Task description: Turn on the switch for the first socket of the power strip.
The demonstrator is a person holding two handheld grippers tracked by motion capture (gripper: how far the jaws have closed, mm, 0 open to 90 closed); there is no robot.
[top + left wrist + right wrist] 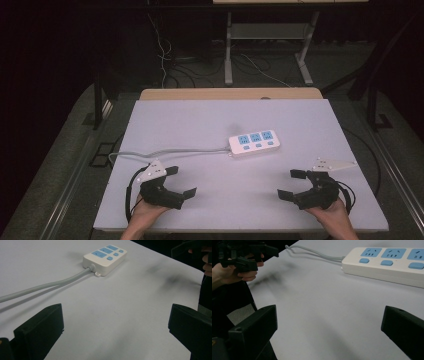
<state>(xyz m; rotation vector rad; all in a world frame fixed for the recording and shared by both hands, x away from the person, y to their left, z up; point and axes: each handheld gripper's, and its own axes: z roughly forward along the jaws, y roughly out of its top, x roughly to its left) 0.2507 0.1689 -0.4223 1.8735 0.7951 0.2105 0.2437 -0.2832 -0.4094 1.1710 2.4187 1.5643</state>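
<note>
A white desk (pixel 320 120) seen from above, with a wooden strip along its far edge and dark floor all around. Near the middle, slightly right, lies a white power strip (pixel 254 143) with three blue sockets and three blue buttons. Its grey cable (pixel 170 151) runs left across the desk and bends at the left edge.

The left tongs (pixel 181 181) sit close to the near edge on the left, held by a hand (pixel 145 212) coming in from the bottom. The jaws are spread wide with nothing between them, pointing toward the centre. The right tongs (pixel 290 183) mirror them near the near edge on the right, also spread wide and empty, held by the other hand (pixel 332 215). A bare stretch of desk lies between the two tongs, and both are well apart from the power strip. The far half of the desk beyond the strip is open too.

In the left gripper view, the two black jaws rise at the bottom corners, the right one cut off by the frame. The power strip (pixel 105 259) lies ahead at upper centre, its cable (pixel 42 287) trailing off the left side. The desk's edge runs diagonally at upper right, with fingers partly visible against darkness.

In the right gripper view, the power strip (pixel 387 265) is cut off at the right edge. The left tongs and hand (pixel 234 272) appear at upper left, dim and hard to make out in detail.
</note>
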